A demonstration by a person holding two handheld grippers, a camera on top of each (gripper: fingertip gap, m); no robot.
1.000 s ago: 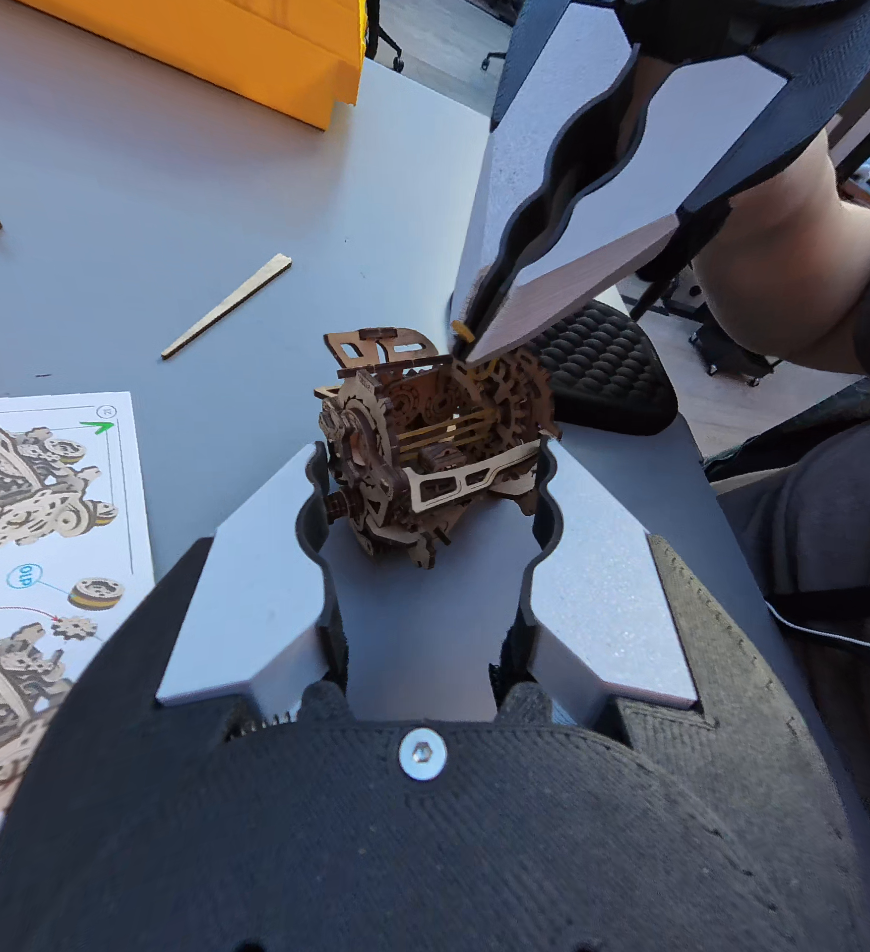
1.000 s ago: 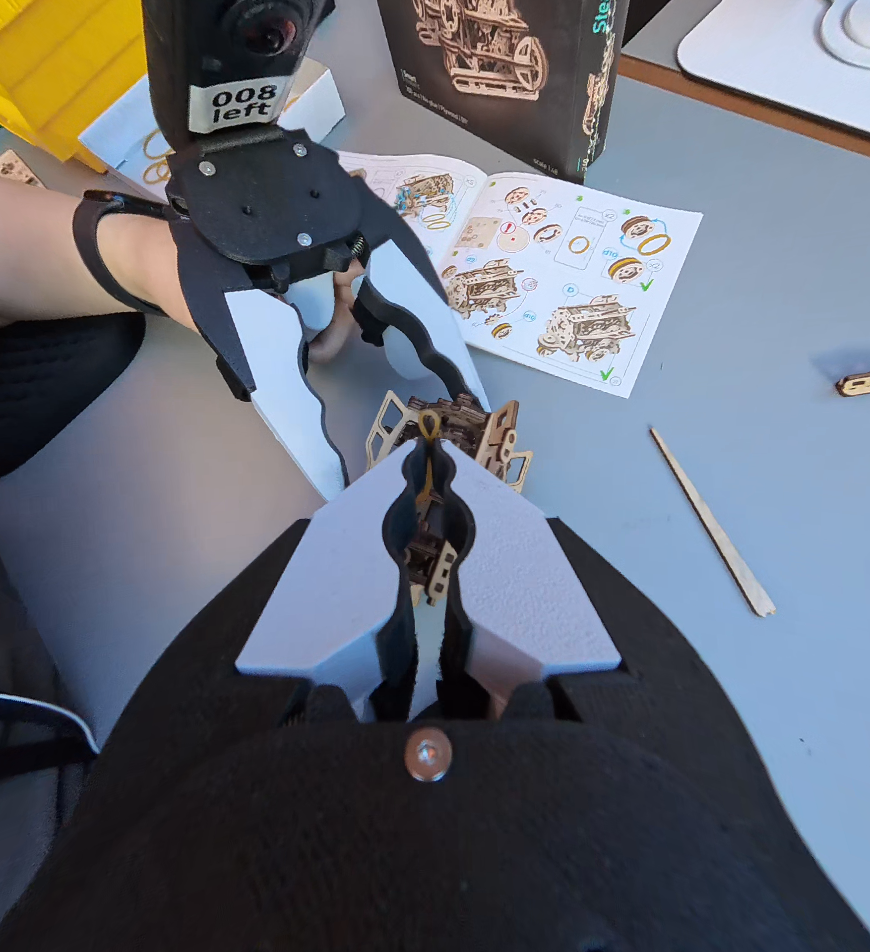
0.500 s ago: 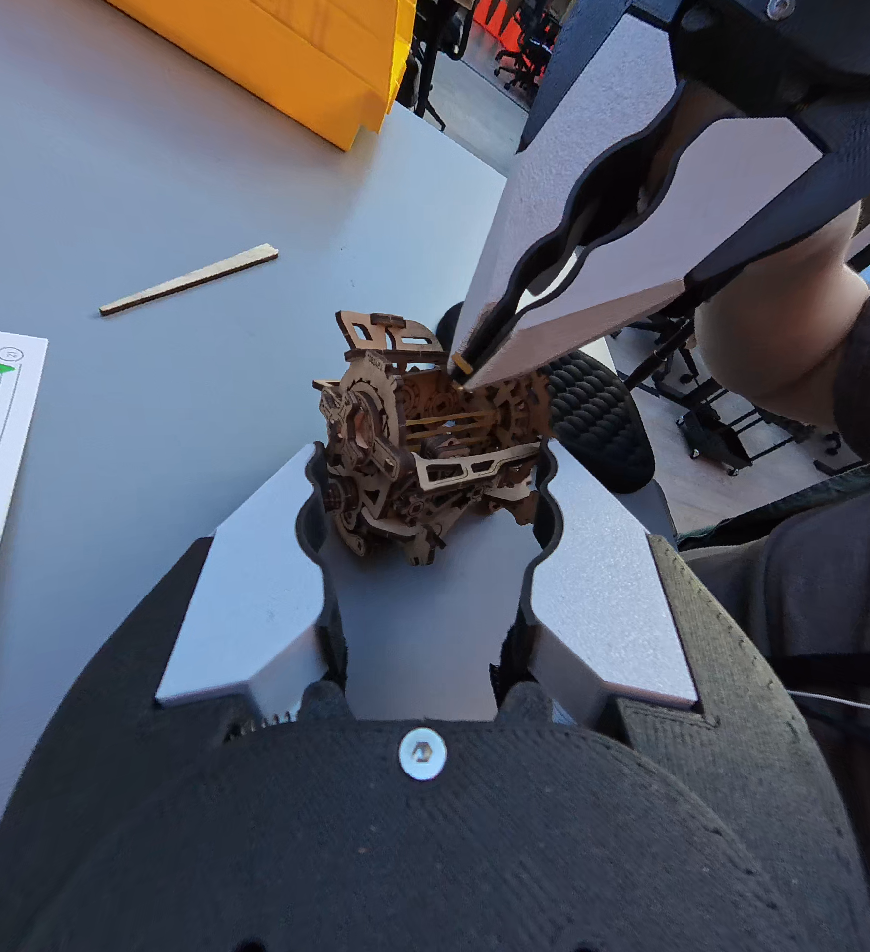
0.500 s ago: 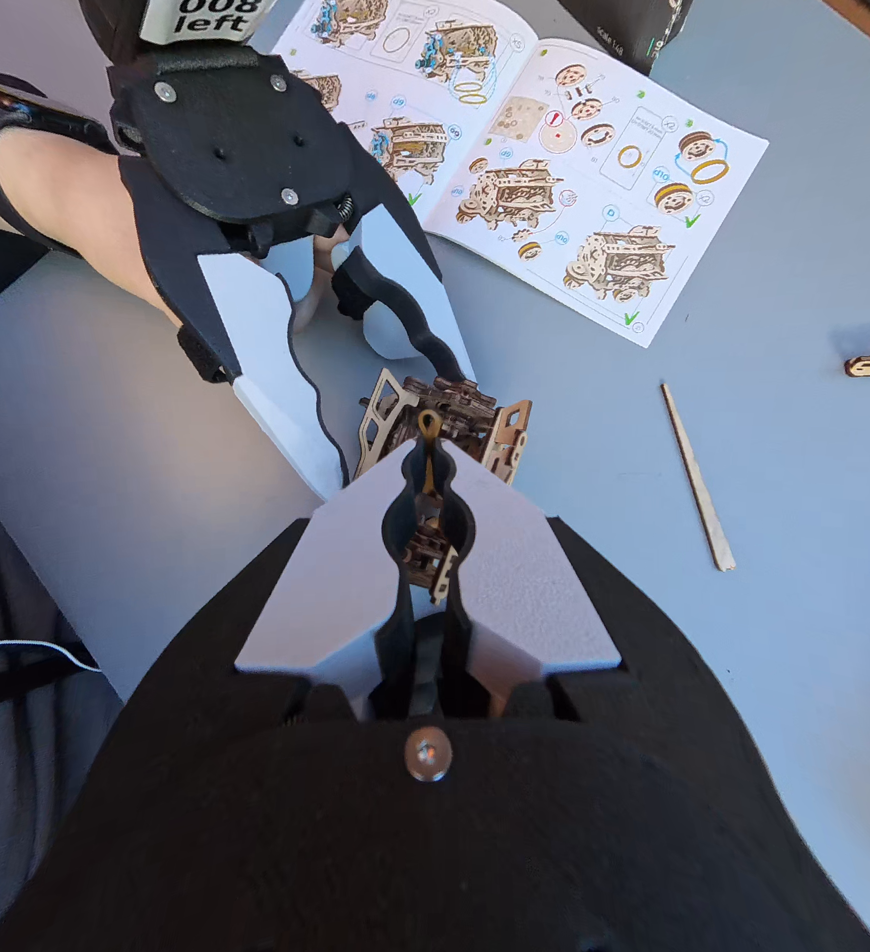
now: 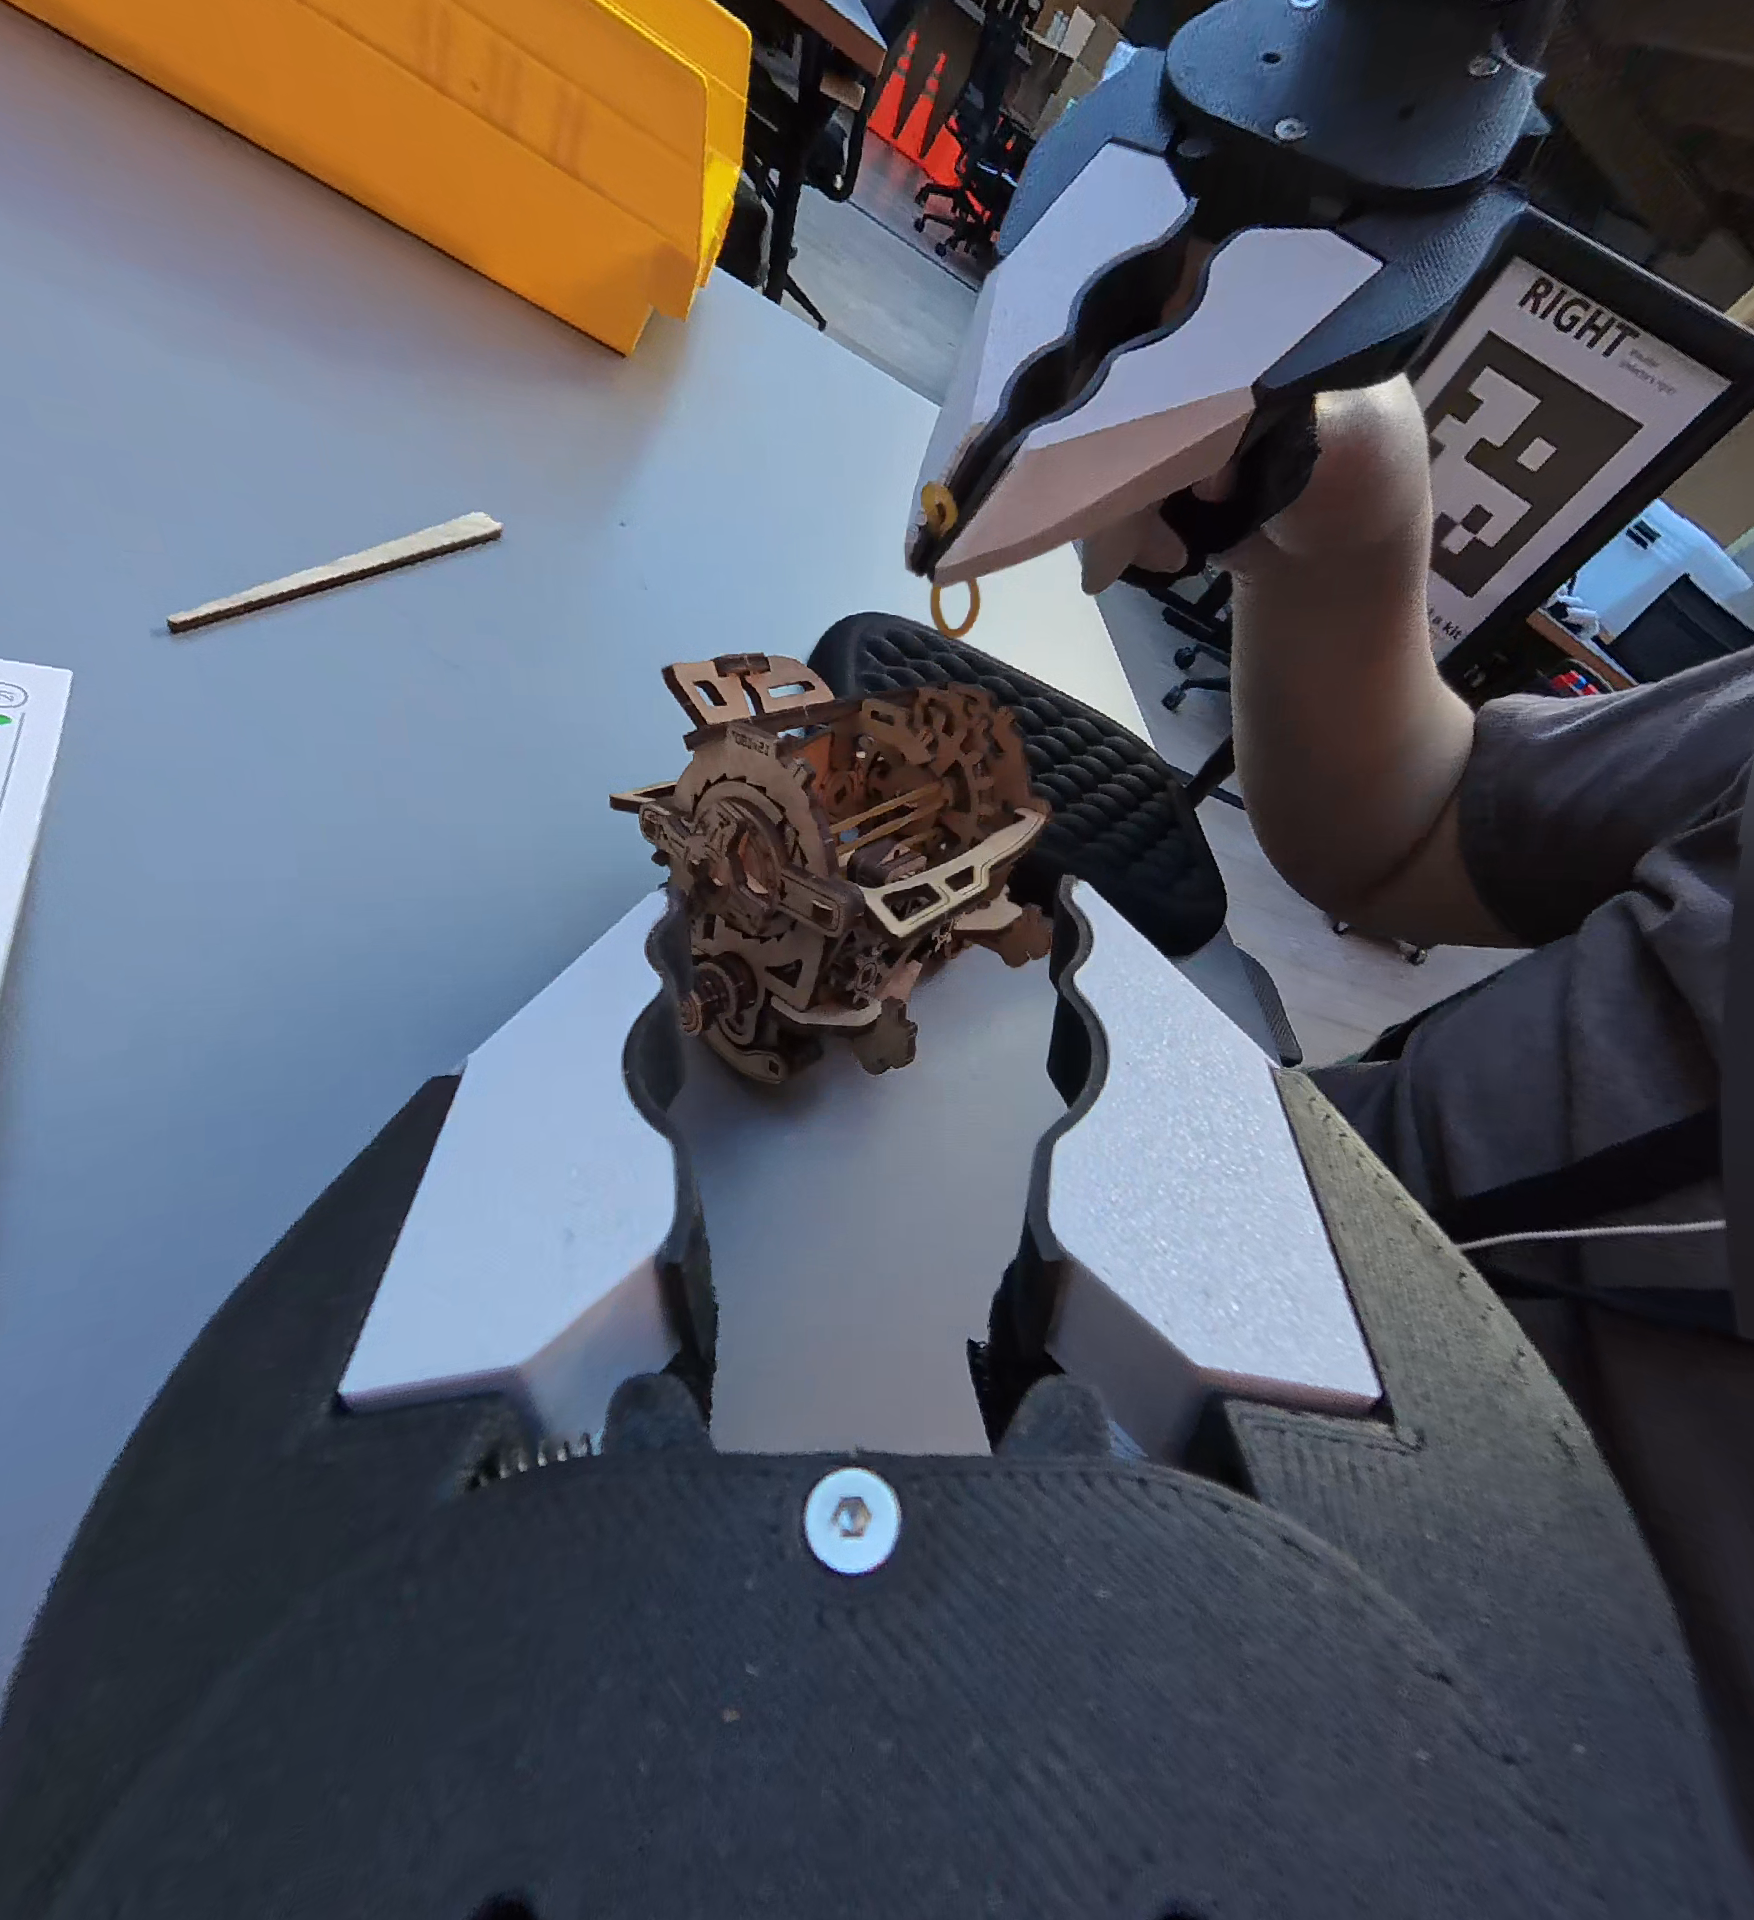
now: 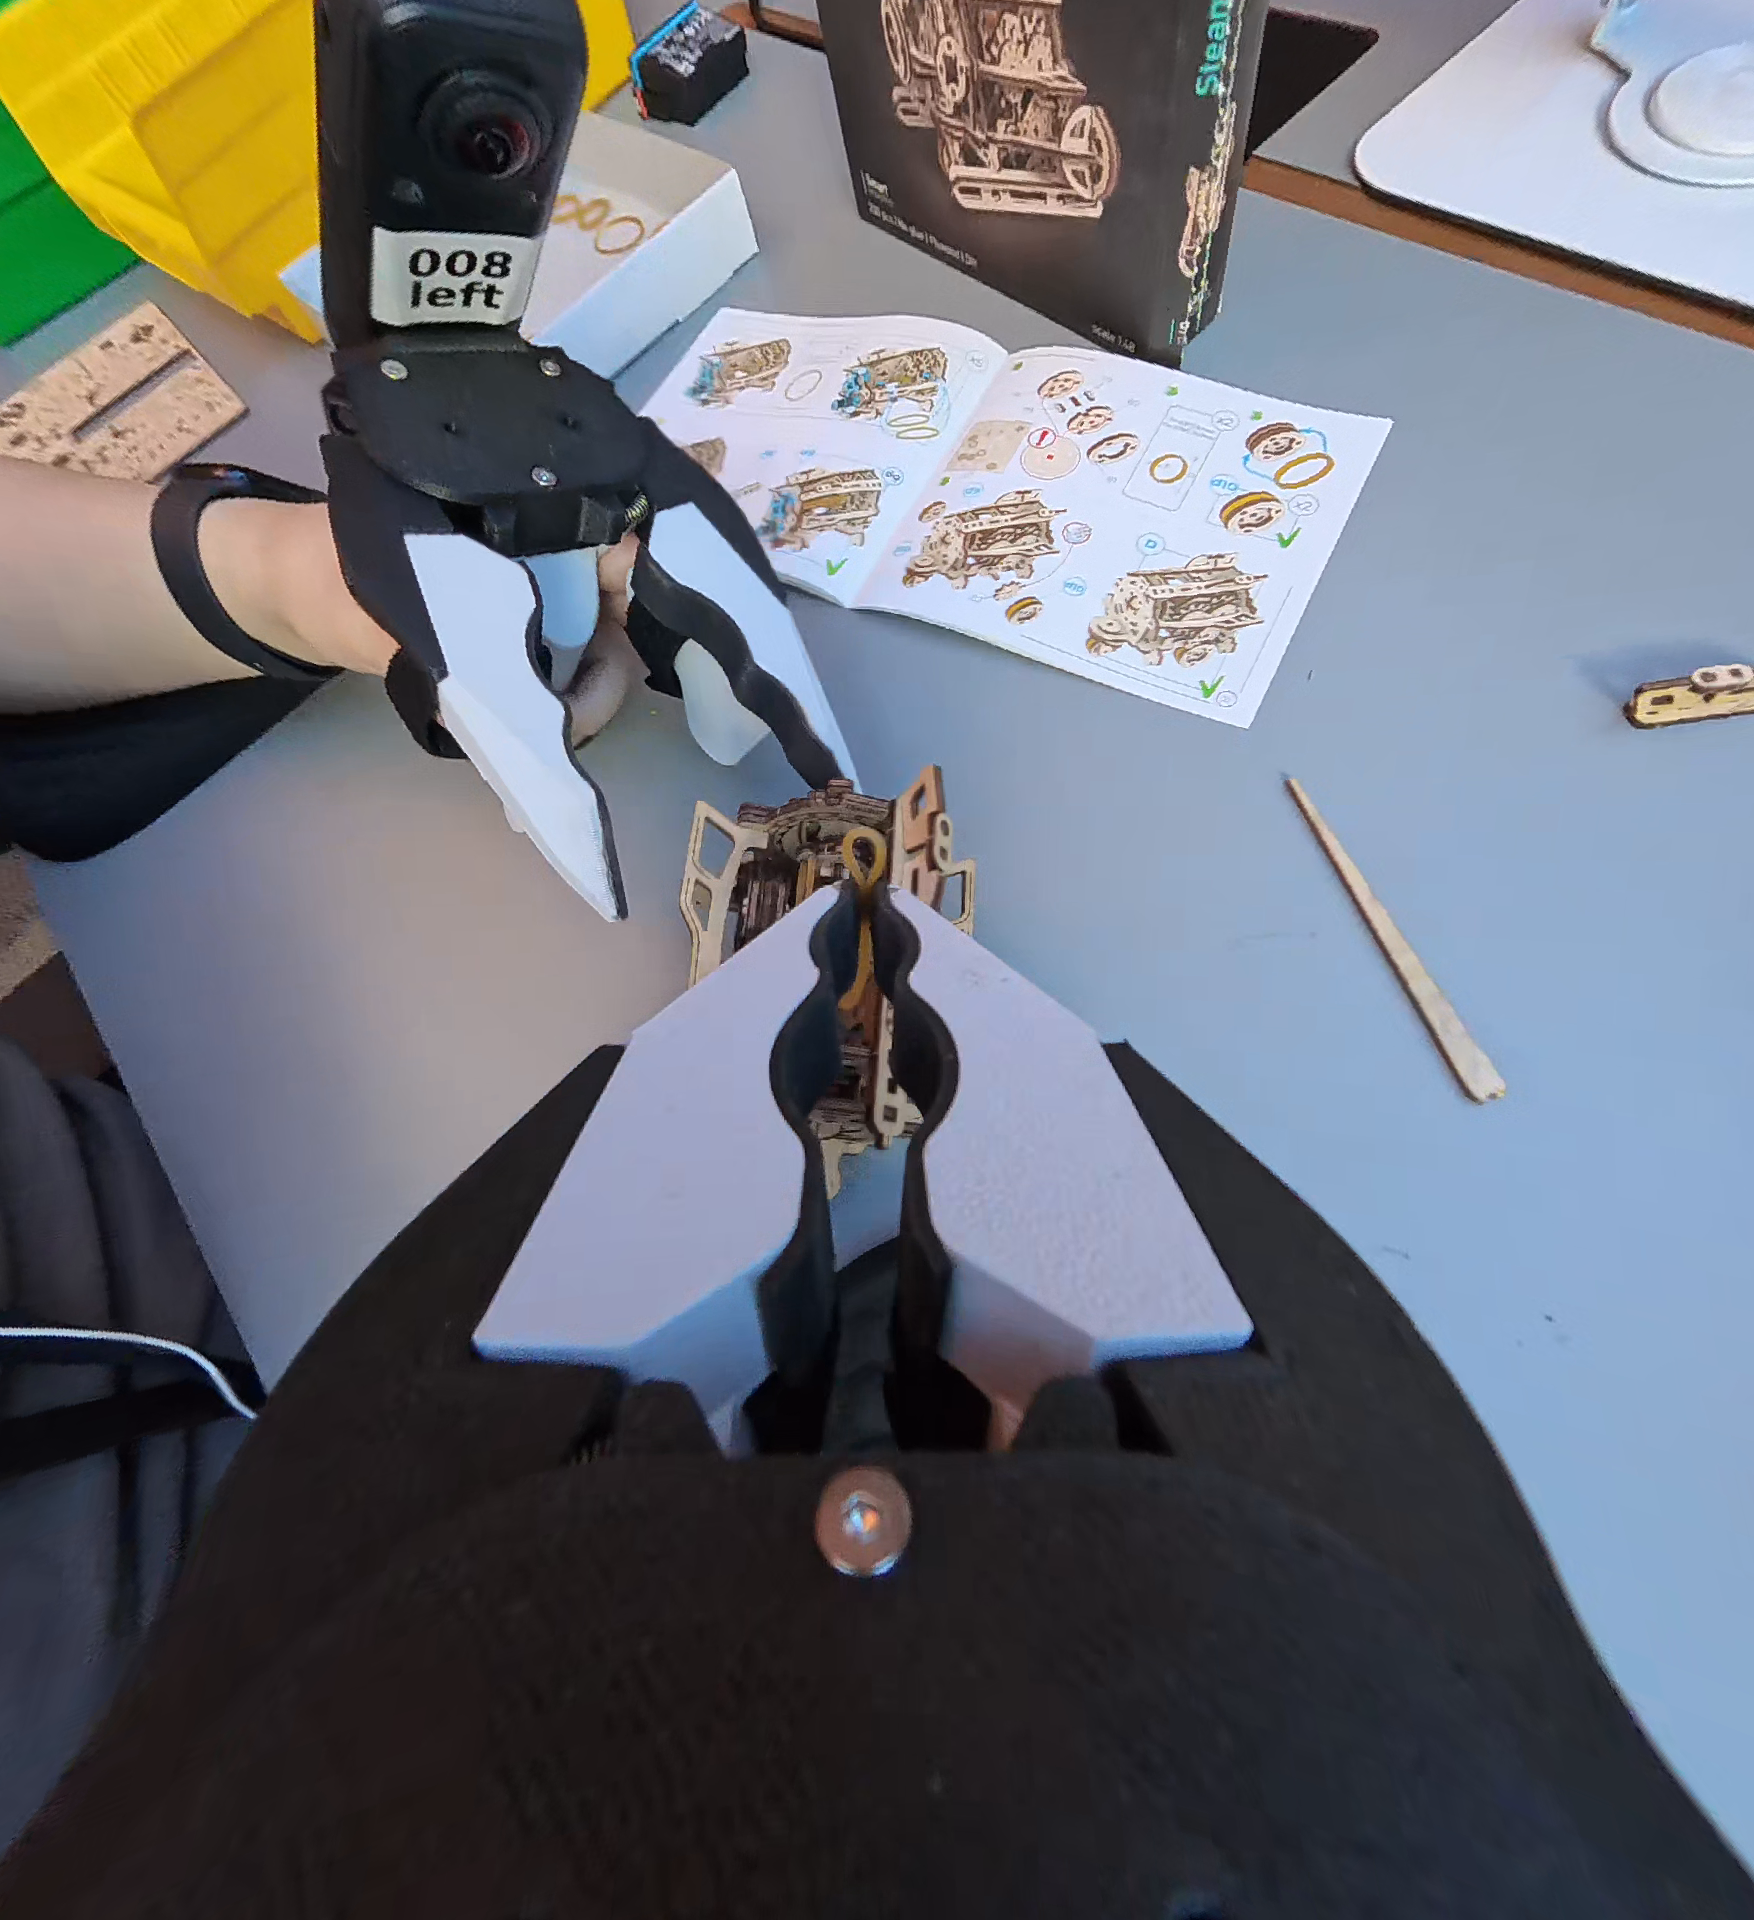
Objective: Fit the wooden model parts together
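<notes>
Assembly looks to be at the stage of fitting a rubber band onto the wooden model.

Left wrist view: the wooden model (image 5: pixel 831 862), a half-built gear frame, stands on the grey counter (image 5: pixel 333 831) between the tips of the left tongs (image 5: pixel 857 925). Those tongs are spread wide; the left finger (image 5: pixel 561 1143) touches the model's gear side, while the right finger (image 5: pixel 1174 1164) stands just beside the frame with a sliver of gap, so the model is bracketed rather than gripped. Above and to the far right, the right tongs (image 5: pixel 930 540) are pressed closed on a yellow rubber band (image 5: pixel 954 606), whose loop dangles below the tips, clear of the model. A thin wooden stick (image 5: pixel 333 571) lies far left, well apart, and a yellow bin (image 5: pixel 437 156) sits beyond it.

Right wrist view: the right tongs (image 6: pixel 860 899) hover over the model (image 6: pixel 821 862), the rubber band (image 6: pixel 862 857) pinched between the closed pads with a small loop poking out ahead. The left tongs (image 6: pixel 727 847) reach in from the far left, one tip at the model's far end. An open instruction booklet (image 6: pixel 1060 499) lies farther back.

The next move likely calls for the left tongs to close and steady the model, then the loop to be lowered and hooked over a peg inside the frame.
</notes>
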